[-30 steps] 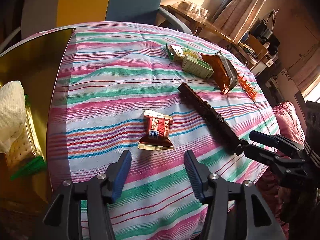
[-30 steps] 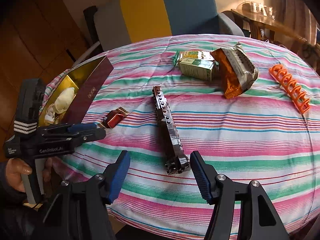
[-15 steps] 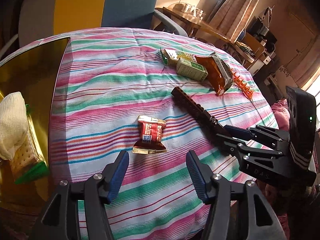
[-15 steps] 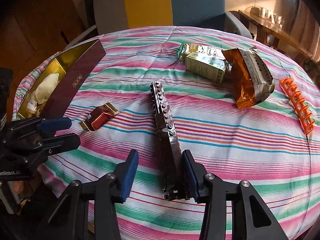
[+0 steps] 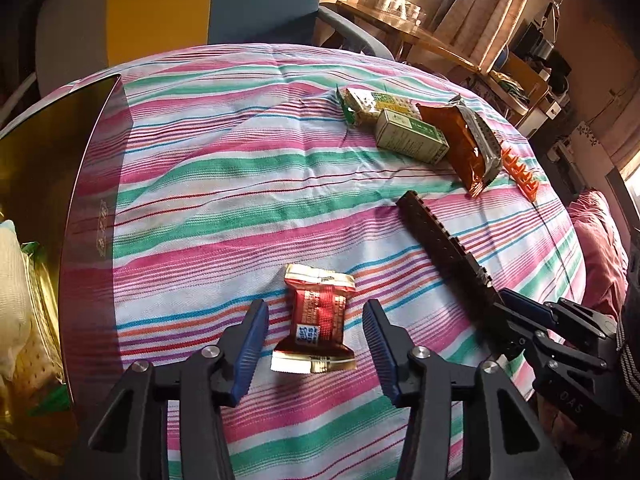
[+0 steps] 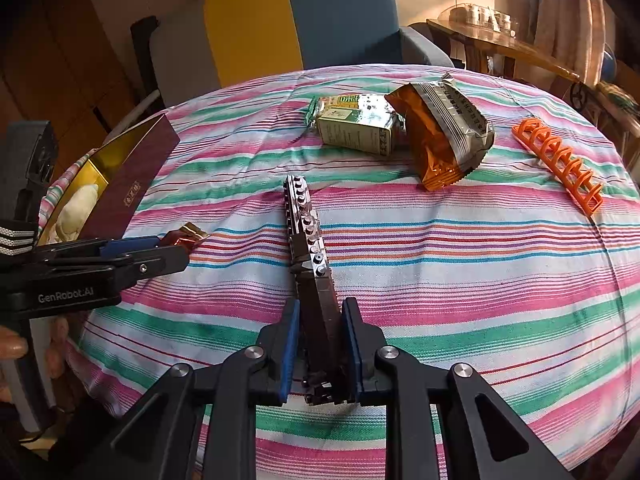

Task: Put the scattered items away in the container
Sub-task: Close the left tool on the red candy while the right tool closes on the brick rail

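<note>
Right gripper (image 6: 319, 344): jaws closed on the near end of the dark brick bar (image 6: 307, 240). The bar is laid flat on the striped tablecloth (image 6: 460, 272); its long axis runs from the jaws at 6 o'clock toward 12 o'clock, tilted slightly to 11, studs up. In the left wrist view the same bar (image 5: 444, 240) is seen running from 11 o'clock down to 4 o'clock, its lower end held in the right gripper (image 5: 516, 320).

Left gripper (image 5: 316, 340): jaws spread wide, nothing gripped. The red snack packet (image 5: 318, 320) is framed between the blue fingers (image 5: 250, 344), apart from both, flat on the cloth, its long axis roughly 12 to 6, gold crimped ends at top and bottom.

Container: the gold-lined box (image 5: 92, 216) is noted at 9 o'clock in the left wrist view, its maroon wall toward the packet. A white bundle (image 5: 12, 300) and a cracker pack (image 5: 36, 360) are seen inside.

At 1 o'clock in the right wrist view, grouped together: green carton (image 6: 356, 132), a green-ended wrapper (image 6: 344, 102) just behind it, orange foil bag (image 6: 440, 136) touching the carton. An orange plastic rack (image 6: 560, 164) is set well apart at 2 o'clock, long axis 11 to 5.
</note>
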A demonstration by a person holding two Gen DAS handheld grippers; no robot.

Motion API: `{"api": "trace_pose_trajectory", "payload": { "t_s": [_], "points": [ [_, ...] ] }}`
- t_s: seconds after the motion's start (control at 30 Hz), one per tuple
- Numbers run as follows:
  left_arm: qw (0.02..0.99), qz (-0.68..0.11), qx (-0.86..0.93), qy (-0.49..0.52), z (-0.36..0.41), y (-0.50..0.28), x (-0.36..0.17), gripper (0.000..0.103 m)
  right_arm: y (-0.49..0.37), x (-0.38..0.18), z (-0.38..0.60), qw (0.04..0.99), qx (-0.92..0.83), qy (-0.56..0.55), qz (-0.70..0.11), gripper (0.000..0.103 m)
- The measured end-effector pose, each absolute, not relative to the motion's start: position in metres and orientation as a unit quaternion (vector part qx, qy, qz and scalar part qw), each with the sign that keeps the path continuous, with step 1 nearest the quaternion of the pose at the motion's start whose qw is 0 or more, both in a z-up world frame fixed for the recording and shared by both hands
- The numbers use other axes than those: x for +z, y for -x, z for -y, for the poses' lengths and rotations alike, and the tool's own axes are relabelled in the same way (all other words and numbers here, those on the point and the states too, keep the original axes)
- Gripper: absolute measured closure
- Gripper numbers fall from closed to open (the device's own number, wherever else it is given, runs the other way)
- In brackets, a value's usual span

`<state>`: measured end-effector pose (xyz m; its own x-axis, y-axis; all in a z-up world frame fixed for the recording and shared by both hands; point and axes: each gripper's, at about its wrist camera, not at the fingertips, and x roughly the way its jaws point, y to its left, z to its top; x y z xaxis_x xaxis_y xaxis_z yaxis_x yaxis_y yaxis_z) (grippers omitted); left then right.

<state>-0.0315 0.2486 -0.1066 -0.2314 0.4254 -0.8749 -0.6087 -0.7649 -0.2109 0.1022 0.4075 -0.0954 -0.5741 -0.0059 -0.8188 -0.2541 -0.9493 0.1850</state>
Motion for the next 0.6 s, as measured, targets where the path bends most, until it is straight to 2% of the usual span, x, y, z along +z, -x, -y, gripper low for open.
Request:
{"api": "trace_pose_trajectory", "payload": {
  "t_s": [0.07,0.33,0.43,0.6],
  "points": [
    [0.329,-0.093,0.783,0.520,-0.249,0.032,-0.107,0.060,-0.102,-0.097,-0.408,0.071,0.876,0.455,-0.146,0.080],
    [0.329,-0.110,0.790,0.505,-0.251,0.027,-0.108,0.061,-0.101,-0.103,-0.409,0.071,0.875,0.454,-0.154,0.074],
    [0.326,-0.119,0.796,0.496,-0.253,0.027,-0.108,0.069,-0.102,-0.103,-0.411,0.069,0.877,0.449,-0.159,0.074],
    [0.322,-0.133,0.805,0.481,-0.253,0.021,-0.109,0.075,-0.101,-0.103,-0.411,0.063,0.878,0.449,-0.154,0.071]
  ]
}}
